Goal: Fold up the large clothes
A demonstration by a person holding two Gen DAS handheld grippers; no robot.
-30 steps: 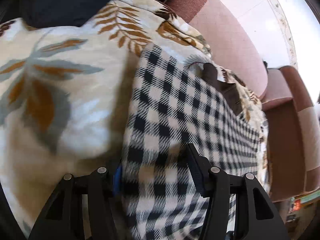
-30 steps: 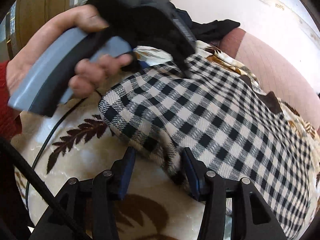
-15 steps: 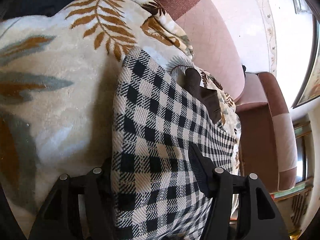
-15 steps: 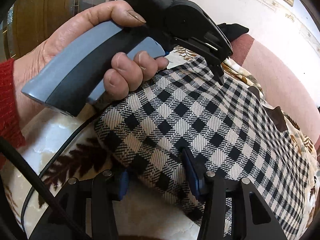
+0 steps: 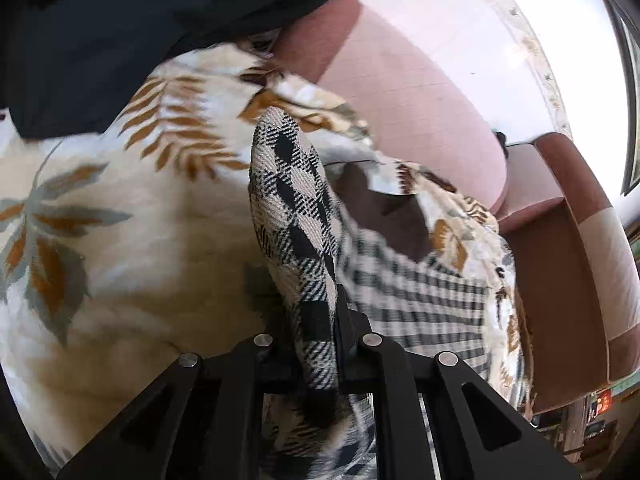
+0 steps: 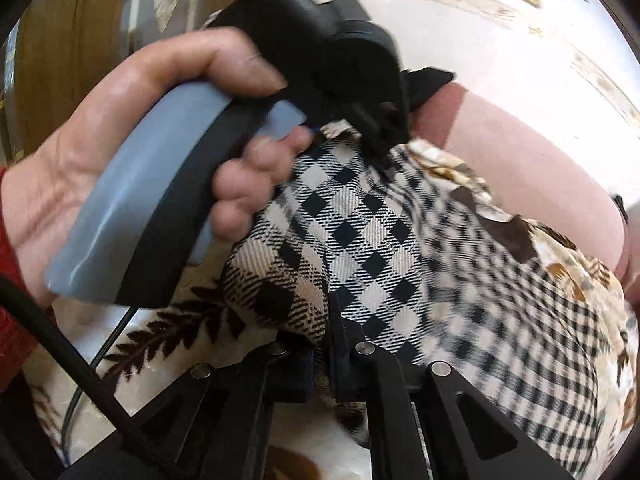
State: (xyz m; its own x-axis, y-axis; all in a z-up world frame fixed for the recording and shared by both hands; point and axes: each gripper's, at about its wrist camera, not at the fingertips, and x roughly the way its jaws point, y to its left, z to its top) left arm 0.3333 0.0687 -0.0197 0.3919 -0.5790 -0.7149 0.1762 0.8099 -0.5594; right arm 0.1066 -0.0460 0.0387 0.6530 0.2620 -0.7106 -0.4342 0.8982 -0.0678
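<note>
A black-and-white checked garment (image 5: 296, 216) lies on a cream leaf-patterned blanket (image 5: 120, 216) over a sofa. My left gripper (image 5: 316, 344) is shut on an edge of the garment, which stands up in a fold between the fingers. In the right wrist view the garment (image 6: 360, 240) spreads to the right, and my right gripper (image 6: 320, 356) is shut on its near edge. The left gripper's body (image 6: 328, 64), held in a hand, also shows in the right wrist view, pinching the garment's far corner.
A dark garment (image 5: 120, 40) lies at the blanket's far end. The pink sofa back (image 5: 400, 80) and brown armrest (image 5: 568, 264) run along the right. A black cable (image 6: 80, 380) crosses the blanket at lower left.
Both grippers have closed on the checked garment's edge, which they straddled open before. The cloth is now bunched and lifted between the fingers of each.
</note>
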